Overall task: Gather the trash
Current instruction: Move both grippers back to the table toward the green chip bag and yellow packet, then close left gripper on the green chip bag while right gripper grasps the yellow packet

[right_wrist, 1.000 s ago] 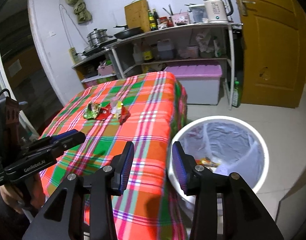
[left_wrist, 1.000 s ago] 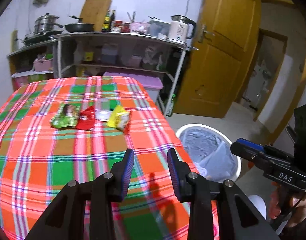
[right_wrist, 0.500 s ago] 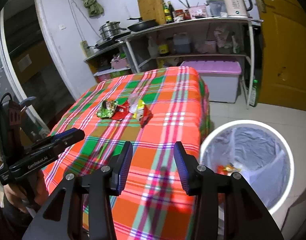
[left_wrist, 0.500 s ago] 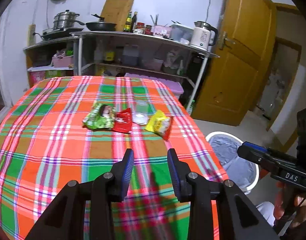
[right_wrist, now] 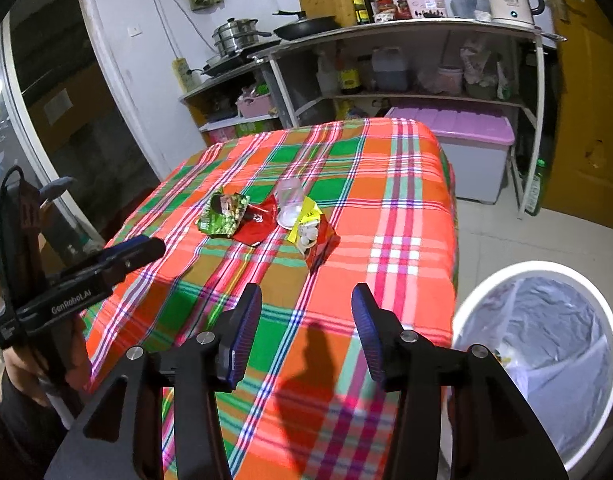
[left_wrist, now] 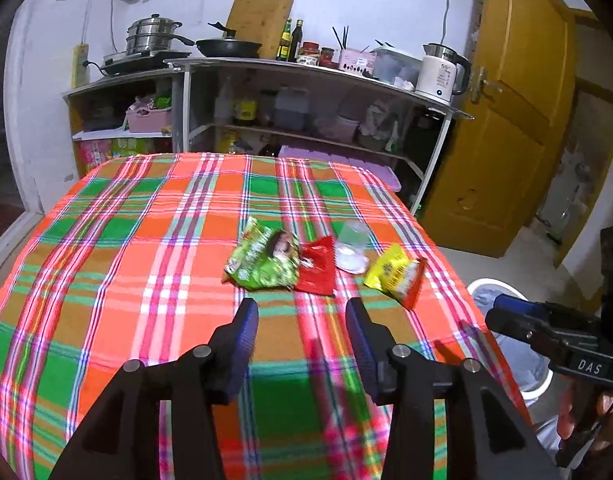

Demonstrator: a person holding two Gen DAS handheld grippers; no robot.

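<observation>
On the plaid tablecloth lie a green wrapper, a red wrapper, a clear plastic cup on its side and a yellow-red snack bag. My left gripper is open and empty, just short of the wrappers. My right gripper is open and empty, above the table's near edge. The white trash bin with a grey liner stands on the floor to the right of the table.
Metal shelves with pots, bottles and a white kettle stand behind the table. A purple-lidded storage box sits under them. A yellow-brown door is at the right. The other gripper shows at each view's edge.
Both grippers have swung from the bin side toward the table and moved closer to the trash. Their jaws have opened a little wider. The trash has not moved.
</observation>
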